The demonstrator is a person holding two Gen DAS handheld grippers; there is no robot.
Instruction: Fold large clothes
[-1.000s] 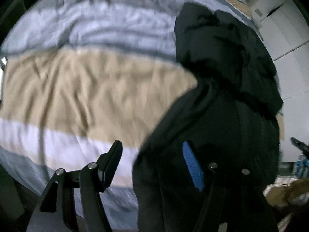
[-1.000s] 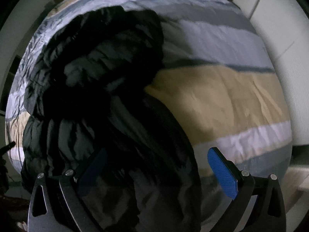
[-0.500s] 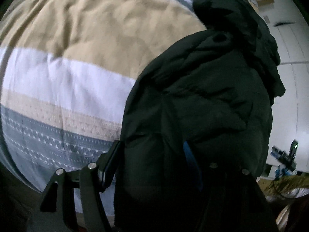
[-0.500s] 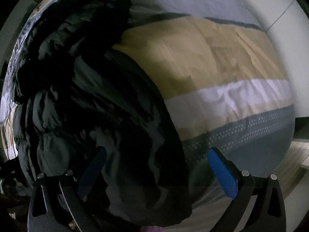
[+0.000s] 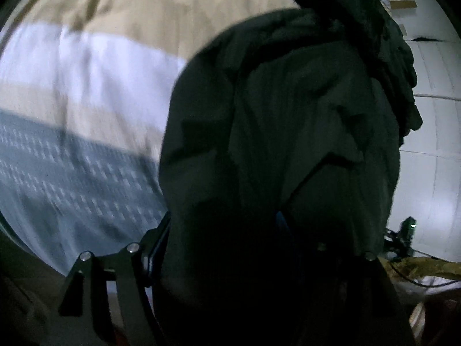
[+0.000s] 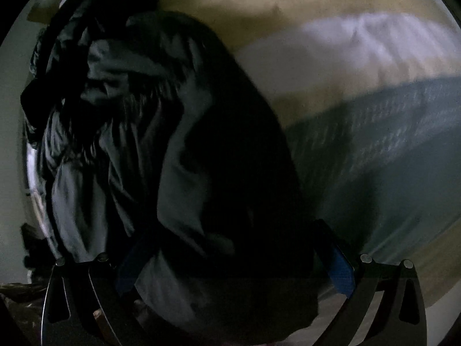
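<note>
A dark puffy jacket [image 5: 288, 144] fills most of both wrist views, bunched on a striped quilt [image 5: 86, 66] with tan, white and patterned grey bands.

Left wrist view: the left claw [image 5: 222, 230] sits at 6 o'clock. Its left finger [image 5: 157, 245] shows at about 7 o'clock, its inner face against the jacket's edge. The right finger is almost wholly buried under fabric; only a sliver of its blue pad [image 5: 281, 219] shows near 6 o'clock. The fingers stand a moderate way apart with a thick fold of jacket between them. Whether they press on that fold cannot be told, since the cloth covers the contact. The jacket runs from the claw up to 12 and 1 o'clock, where a darker bundled part [image 5: 360, 14] lies. The quilt takes the side from 8 to 11 o'clock. A white panelled wall [image 5: 432, 115] shows at 3 o'clock.

Right wrist view: the right claw [image 6: 233, 262] is spread wide. Its left blue pad [image 6: 132, 265] at 7 o'clock lies against jacket cloth; the right pad [image 6: 341, 271] at 5 o'clock stands at the jacket's edge, whether touching cannot be told. A mound of jacket [image 6: 173, 173] sits between them, ungripped as far as can be seen. The jacket spreads from 6 up to 10 and 11 o'clock. The quilt [image 6: 374, 86] fills 12 to 4 o'clock, blurred.
</note>
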